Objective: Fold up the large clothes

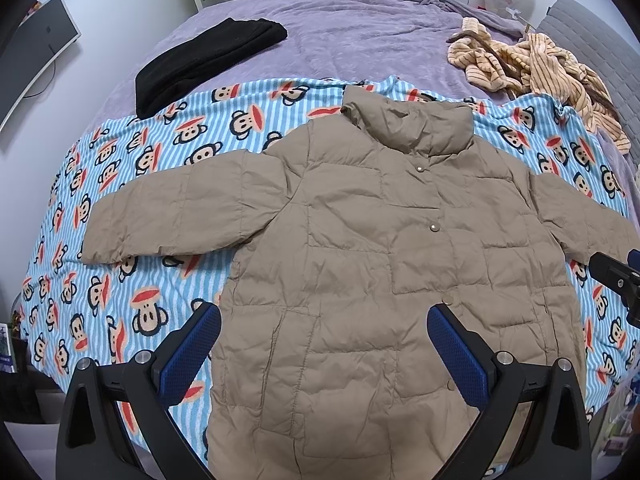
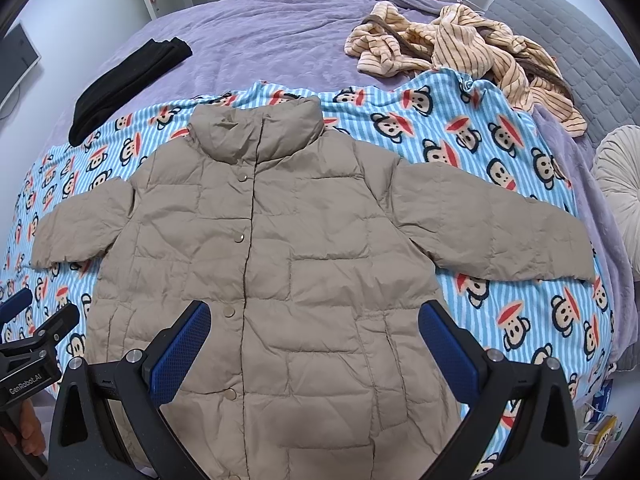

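Note:
A tan puffer jacket (image 1: 360,240) lies flat, front up and snapped shut, on a blue striped monkey-print blanket (image 1: 120,300). Both sleeves are spread out to the sides and the collar points away. It also shows in the right wrist view (image 2: 260,248). My left gripper (image 1: 324,320) is open and empty, hovering above the jacket's lower left front. My right gripper (image 2: 314,320) is open and empty, hovering above the lower right front. Each gripper shows at the edge of the other's view.
The blanket (image 2: 500,152) lies on a bed with a purple cover (image 1: 340,36). A folded black garment (image 1: 208,60) lies at the back left. A crumpled striped beige garment (image 2: 460,52) lies at the back right. A cream round cushion (image 2: 620,184) sits at the right edge.

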A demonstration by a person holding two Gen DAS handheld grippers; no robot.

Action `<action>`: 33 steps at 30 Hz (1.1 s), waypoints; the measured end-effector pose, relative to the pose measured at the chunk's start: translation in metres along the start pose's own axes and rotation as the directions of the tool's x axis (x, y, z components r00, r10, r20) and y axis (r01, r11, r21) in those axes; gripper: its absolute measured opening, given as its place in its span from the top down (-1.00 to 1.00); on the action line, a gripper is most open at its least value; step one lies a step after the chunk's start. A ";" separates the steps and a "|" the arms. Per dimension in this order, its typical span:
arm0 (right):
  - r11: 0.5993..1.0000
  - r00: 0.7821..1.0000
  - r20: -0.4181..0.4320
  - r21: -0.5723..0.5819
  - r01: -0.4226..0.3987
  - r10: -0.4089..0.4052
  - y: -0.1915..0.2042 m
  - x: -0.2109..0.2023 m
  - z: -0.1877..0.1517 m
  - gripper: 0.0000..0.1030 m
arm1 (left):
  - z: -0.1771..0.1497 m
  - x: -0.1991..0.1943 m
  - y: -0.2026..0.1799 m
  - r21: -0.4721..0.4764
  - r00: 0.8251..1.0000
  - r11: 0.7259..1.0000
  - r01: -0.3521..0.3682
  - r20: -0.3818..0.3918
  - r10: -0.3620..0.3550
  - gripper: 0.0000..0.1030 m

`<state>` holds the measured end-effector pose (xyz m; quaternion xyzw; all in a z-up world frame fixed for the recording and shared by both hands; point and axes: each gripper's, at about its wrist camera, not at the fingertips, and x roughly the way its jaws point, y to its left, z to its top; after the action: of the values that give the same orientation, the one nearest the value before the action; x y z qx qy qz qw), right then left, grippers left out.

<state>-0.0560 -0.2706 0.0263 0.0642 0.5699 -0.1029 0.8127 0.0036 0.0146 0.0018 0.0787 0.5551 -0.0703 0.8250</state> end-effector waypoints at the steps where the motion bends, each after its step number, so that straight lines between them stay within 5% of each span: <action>1: 1.000 1.000 -0.001 -0.001 0.000 0.000 0.001 -0.001 0.002 -1.00 | 0.000 0.000 0.000 0.000 1.000 1.000 0.000 0.000 0.000 -1.00; 33: 1.000 1.000 -0.002 -0.004 0.001 -0.001 0.007 0.004 0.007 -1.00 | -0.001 0.002 0.003 -0.001 1.000 1.000 0.003 -0.004 -0.003 -1.00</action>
<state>-0.0461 -0.2655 0.0251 0.0624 0.5709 -0.1022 0.8123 0.0042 0.0180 -0.0002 0.0776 0.5569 -0.0711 0.8239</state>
